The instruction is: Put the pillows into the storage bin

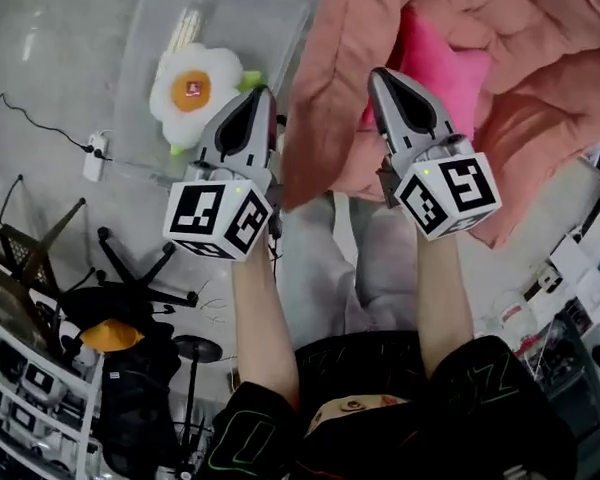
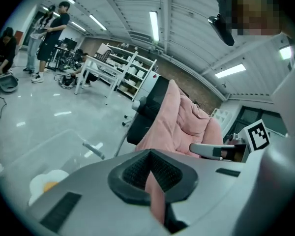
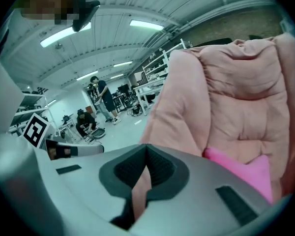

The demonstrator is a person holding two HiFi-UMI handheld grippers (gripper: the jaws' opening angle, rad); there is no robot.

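Closest to the camera in the head view, two bare forearms reach out of black sleeves, each ending in a marker cube. Just beyond the cubes, the left tool (image 1: 261, 95) and the right tool (image 1: 379, 76) point away from the person, side by side and apart.

Both are clamped on the near edge of a peach quilted cushion (image 1: 345, 58). In the left gripper view the left tool (image 2: 149, 167) has its jaws together on a thin fold of peach fabric, with the rest of the cushion (image 2: 179, 122) rising behind it. In the right gripper view the right tool (image 3: 146, 167) pinches a similar fold, and the cushion (image 3: 236, 92) fills the right side.

A hot pink pillow (image 1: 448, 73) lies against the peach cushion, just right of the right tool; it also shows in the right gripper view (image 3: 248, 173).

Further out, left of the cushion, a clear storage bin (image 1: 270, 18) stands on the grey floor. A fried-egg pillow (image 1: 192, 86) lies inside it, just beyond the left tool.

Farthest off, the gripper views show shelving and several people in a large room.
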